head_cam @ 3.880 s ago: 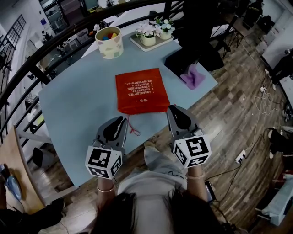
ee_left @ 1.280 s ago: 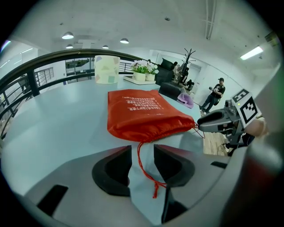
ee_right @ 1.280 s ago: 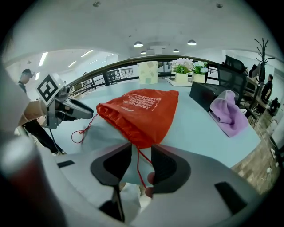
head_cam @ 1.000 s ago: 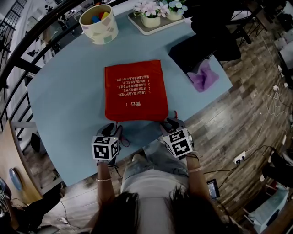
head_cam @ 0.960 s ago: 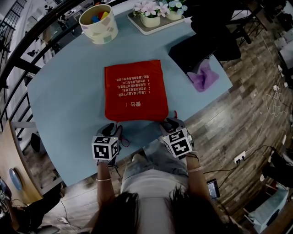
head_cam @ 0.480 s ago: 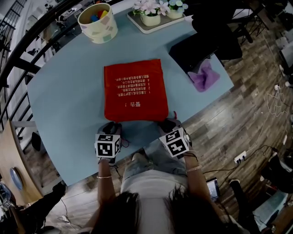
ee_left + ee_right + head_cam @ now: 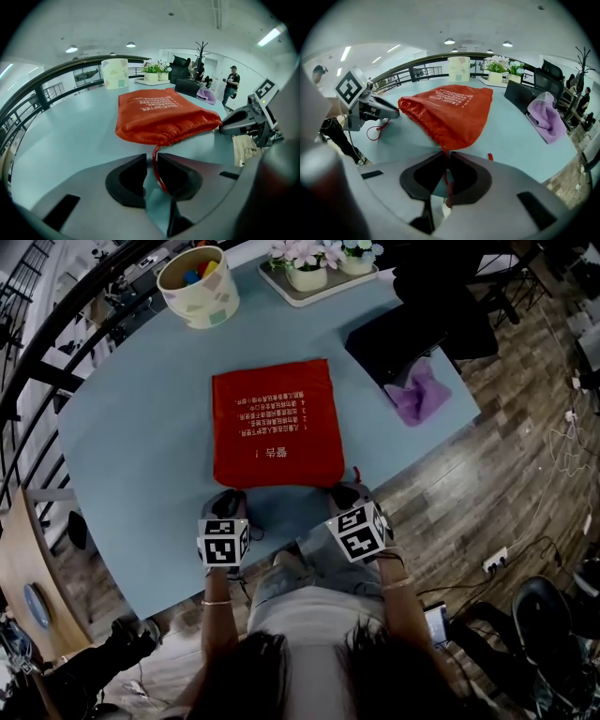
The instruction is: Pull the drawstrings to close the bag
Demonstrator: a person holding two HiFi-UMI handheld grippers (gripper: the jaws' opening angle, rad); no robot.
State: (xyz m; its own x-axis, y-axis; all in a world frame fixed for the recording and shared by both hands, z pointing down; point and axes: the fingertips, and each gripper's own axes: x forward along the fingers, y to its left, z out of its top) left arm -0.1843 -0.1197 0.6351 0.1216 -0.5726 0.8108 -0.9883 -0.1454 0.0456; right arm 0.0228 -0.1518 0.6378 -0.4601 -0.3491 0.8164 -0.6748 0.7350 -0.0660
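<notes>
The red bag (image 7: pixel 275 423) lies flat in the middle of the light blue table (image 7: pixel 131 437). It is nearly square with white print, and its puckered mouth is toward the person. A thin red cord comes out at each near corner. The left gripper (image 7: pixel 152 155) has just been closing, and its jaws stand slightly apart with the left cord (image 7: pixel 160 180) between them. The right gripper (image 7: pixel 447 153), also just closing, pinches the right cord (image 7: pixel 446 174).

Open office mezzanine: railing (image 7: pixel 56 77), desk chairs (image 7: pixel 551 70), ceiling lights (image 7: pixel 71 48).
</notes>
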